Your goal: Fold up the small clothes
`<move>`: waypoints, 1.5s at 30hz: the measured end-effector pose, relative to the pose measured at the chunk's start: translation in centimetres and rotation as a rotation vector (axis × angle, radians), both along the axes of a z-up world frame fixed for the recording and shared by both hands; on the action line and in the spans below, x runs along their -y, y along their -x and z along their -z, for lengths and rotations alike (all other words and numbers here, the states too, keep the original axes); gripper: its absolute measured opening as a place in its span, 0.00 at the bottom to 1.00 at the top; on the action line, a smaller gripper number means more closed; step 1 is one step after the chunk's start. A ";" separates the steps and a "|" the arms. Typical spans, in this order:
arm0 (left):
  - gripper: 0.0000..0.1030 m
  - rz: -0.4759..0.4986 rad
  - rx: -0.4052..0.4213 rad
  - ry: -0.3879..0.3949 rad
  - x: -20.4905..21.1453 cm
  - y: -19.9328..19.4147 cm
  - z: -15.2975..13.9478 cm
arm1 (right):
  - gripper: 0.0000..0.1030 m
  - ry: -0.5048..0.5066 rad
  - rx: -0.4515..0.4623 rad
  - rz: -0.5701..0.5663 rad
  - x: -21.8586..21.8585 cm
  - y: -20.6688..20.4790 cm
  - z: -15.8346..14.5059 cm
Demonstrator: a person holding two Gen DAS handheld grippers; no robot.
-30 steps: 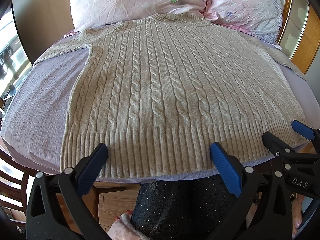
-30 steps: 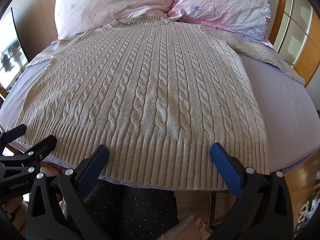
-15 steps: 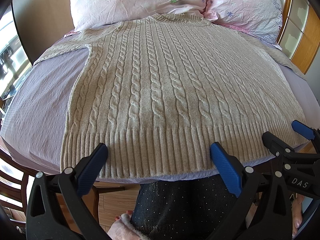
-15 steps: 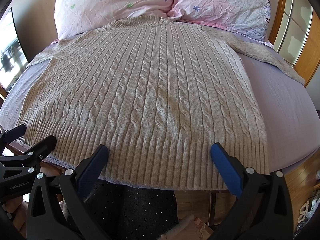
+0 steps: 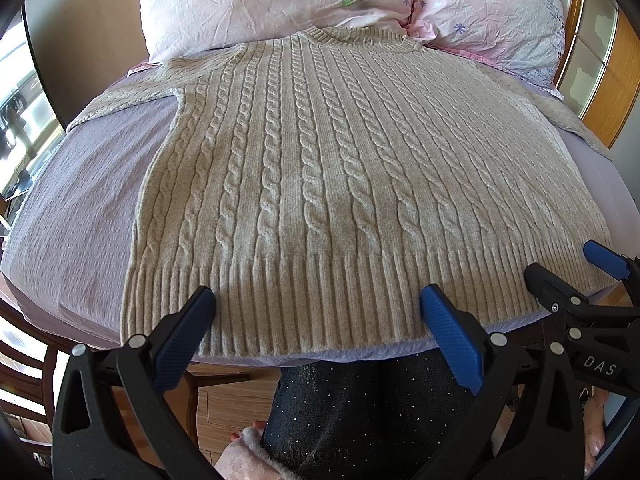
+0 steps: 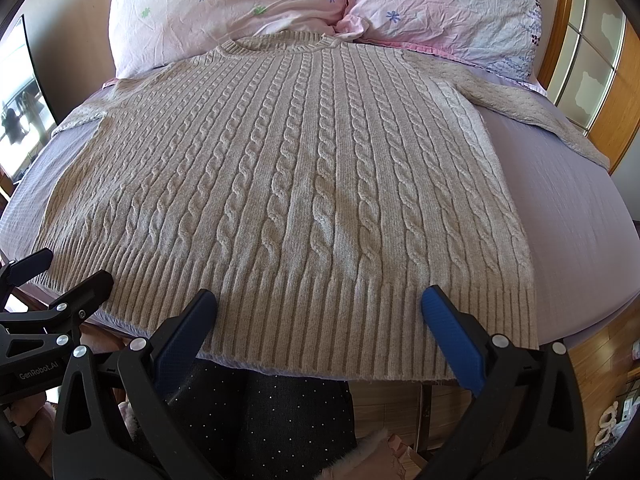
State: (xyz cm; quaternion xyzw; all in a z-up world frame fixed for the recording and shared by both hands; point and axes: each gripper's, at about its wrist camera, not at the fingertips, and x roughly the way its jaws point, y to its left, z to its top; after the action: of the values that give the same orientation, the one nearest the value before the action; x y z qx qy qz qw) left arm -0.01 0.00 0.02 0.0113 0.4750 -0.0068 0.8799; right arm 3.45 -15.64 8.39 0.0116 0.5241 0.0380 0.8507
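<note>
A beige cable-knit sweater (image 5: pixel 320 168) lies flat, front up, on a lilac bed sheet (image 5: pixel 76 208), its ribbed hem toward me and its sleeves spread to both sides. It also shows in the right wrist view (image 6: pixel 312 184). My left gripper (image 5: pixel 318 304) is open and empty, just above the hem near its left half. My right gripper (image 6: pixel 320 304) is open and empty above the hem's right half. It also appears at the right edge of the left wrist view (image 5: pixel 568 268), and the left gripper at the left edge of the right wrist view (image 6: pixel 68 272).
Two pink flowered pillows (image 5: pixel 280 0) (image 6: pixel 440 4) lie behind the collar. A wooden headboard or frame (image 6: pixel 624 92) stands at the right. The bed's near edge is just under the hem, with my legs (image 5: pixel 360 412) and wooden floor (image 5: pixel 224 404) below. A chair (image 5: pixel 24 364) stands lower left.
</note>
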 end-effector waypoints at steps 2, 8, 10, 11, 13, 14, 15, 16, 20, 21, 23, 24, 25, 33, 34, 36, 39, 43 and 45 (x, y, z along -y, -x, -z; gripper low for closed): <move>0.98 0.000 0.000 0.000 0.0 0.0 0.0 | 0.99 0.000 0.000 0.000 0.0 0.0 0.0; 0.98 0.000 0.000 0.000 0.0 0.0 0.0 | 0.99 0.000 0.000 0.000 -0.1 0.1 0.1; 0.98 0.000 0.000 0.000 0.0 0.0 0.0 | 0.99 0.000 0.000 -0.001 -0.2 0.1 0.2; 0.98 0.000 -0.001 0.000 0.0 0.0 0.0 | 0.99 -0.001 0.000 -0.005 -0.2 0.1 0.2; 0.98 0.002 -0.002 -0.001 0.0 0.0 0.0 | 0.99 -0.006 0.005 -0.021 -0.3 0.1 0.3; 0.98 0.005 -0.003 -0.001 0.0 0.0 0.0 | 0.99 -0.009 0.011 -0.036 -0.4 -0.2 0.4; 0.98 0.008 -0.003 -0.002 0.0 0.0 0.0 | 0.99 -0.025 0.023 -0.074 -0.1 -0.5 0.4; 0.98 0.013 -0.003 -0.002 0.0 0.0 0.0 | 0.99 -0.043 0.022 -0.080 0.4 -0.6 0.1; 0.98 0.049 -0.019 -0.017 -0.1 -1.0 -0.3 | 0.99 -0.207 0.116 0.051 7.4 -2.6 -1.9; 0.98 0.054 -0.015 -0.017 -0.1 -1.2 -0.5 | 0.99 -0.246 0.161 0.127 10.9 -3.3 -2.7; 0.98 0.055 0.035 -0.005 -0.4 -1.1 -1.3 | 0.99 -0.274 0.212 0.269 16.6 -4.9 -3.7; 0.98 0.056 0.080 0.006 -0.7 -1.3 -1.9 | 0.99 -0.278 0.228 0.357 20.1 -5.9 -4.0; 0.98 0.053 0.139 0.020 -1.0 -1.5 -2.7 | 0.94 -0.284 0.238 0.430 23.2 -6.7 -4.0; 0.98 -0.025 0.393 0.261 -6.2 -5.0 -6.0 | 0.54 -0.431 0.139 0.877 40.7 -12.6 1.6; 0.98 -0.036 0.404 0.287 -6.7 -5.5 -6.3 | 0.53 -0.444 0.134 0.902 41.6 -12.8 2.3; 0.98 -0.097 0.412 0.312 -8.5 -6.8 -6.6 | 0.51 -0.489 0.110 0.957 43.2 -13.6 3.9; 0.98 -0.179 0.419 0.326 -10.7 -8.1 -6.7 | 0.44 -0.467 0.128 1.009 44.2 -14.6 4.7; 0.98 -0.297 0.429 0.363 -14.0 -9.3 -6.2 | 0.31 -0.446 0.184 1.066 45.3 -15.5 5.1; 0.98 -0.325 0.424 0.343 -15.5 -9.8 -6.0 | 0.10 -0.385 0.165 1.058 45.3 -16.5 5.6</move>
State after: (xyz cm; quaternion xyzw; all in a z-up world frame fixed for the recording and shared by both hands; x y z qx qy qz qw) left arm 9.80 15.52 5.98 -0.2121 0.2687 0.0563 0.9379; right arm 19.97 -60.94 2.75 0.4244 0.3625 -0.2975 0.7746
